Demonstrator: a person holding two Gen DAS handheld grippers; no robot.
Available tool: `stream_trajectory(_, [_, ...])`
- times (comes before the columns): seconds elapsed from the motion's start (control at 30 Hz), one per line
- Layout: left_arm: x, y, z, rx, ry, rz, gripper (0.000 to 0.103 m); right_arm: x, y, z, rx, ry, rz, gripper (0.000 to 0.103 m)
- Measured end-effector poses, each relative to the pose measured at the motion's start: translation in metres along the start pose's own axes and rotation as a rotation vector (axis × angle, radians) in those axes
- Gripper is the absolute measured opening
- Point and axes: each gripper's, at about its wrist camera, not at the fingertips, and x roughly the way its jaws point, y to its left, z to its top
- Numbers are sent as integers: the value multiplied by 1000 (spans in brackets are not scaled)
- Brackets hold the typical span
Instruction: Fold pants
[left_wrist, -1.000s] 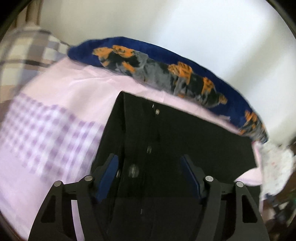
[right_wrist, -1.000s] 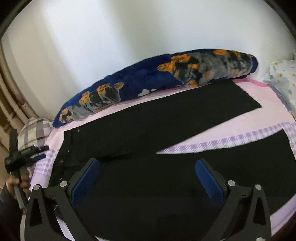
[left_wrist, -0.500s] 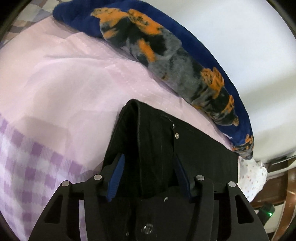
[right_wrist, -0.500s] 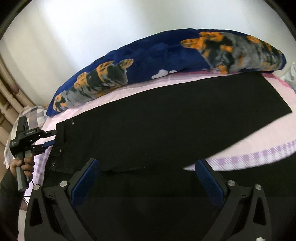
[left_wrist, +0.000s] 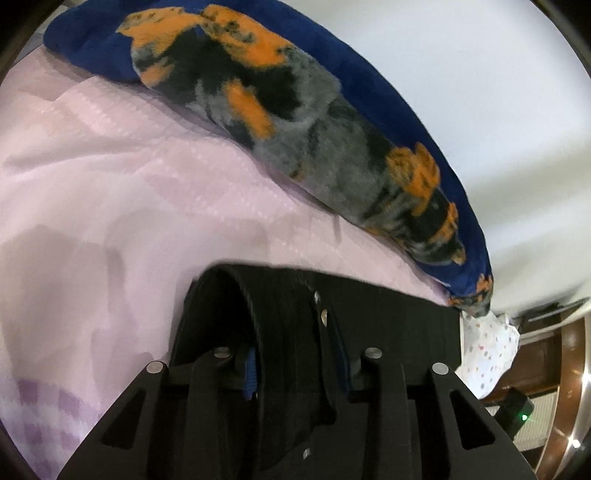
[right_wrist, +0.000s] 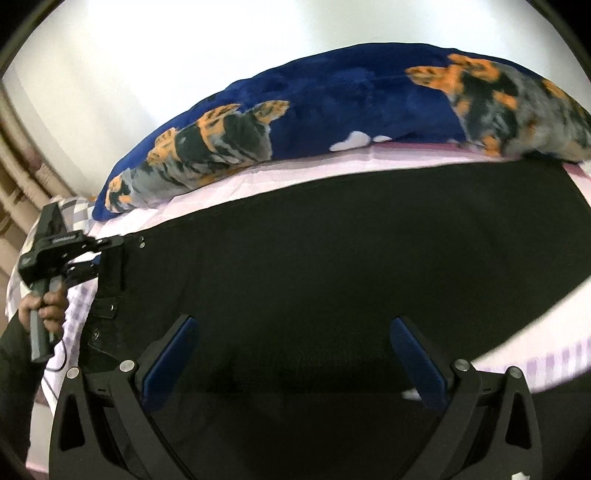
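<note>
Left gripper (left_wrist: 295, 365) clenched on waistband of black fabric pants (right_wrist: 332, 258), probably to anchor or lift that end for the fold. Right gripper (right_wrist: 295, 354) released, jaws wide, hovering over the pants spread on pink bedsheet (left_wrist: 129, 221). Ahead: blue plush tiger-print blanket (right_wrist: 332, 107), bordering the far edge; limits room.

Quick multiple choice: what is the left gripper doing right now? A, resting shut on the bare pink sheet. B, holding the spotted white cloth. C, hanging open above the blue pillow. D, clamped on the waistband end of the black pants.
D: in the left wrist view the left gripper has its blue pads closed on bunched waistband fabric of the black pants, and the right wrist view shows it at that end.
</note>
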Motion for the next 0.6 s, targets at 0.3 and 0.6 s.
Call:
stream_trajectory(0.3, [0,-7,1,21,-84,10,9,18,-6,53,-258,62,91,103])
stream_trajectory(0.6, [-72,-62,-44,242,-272,-234,8,54,-6,126,-678,232,194,99])
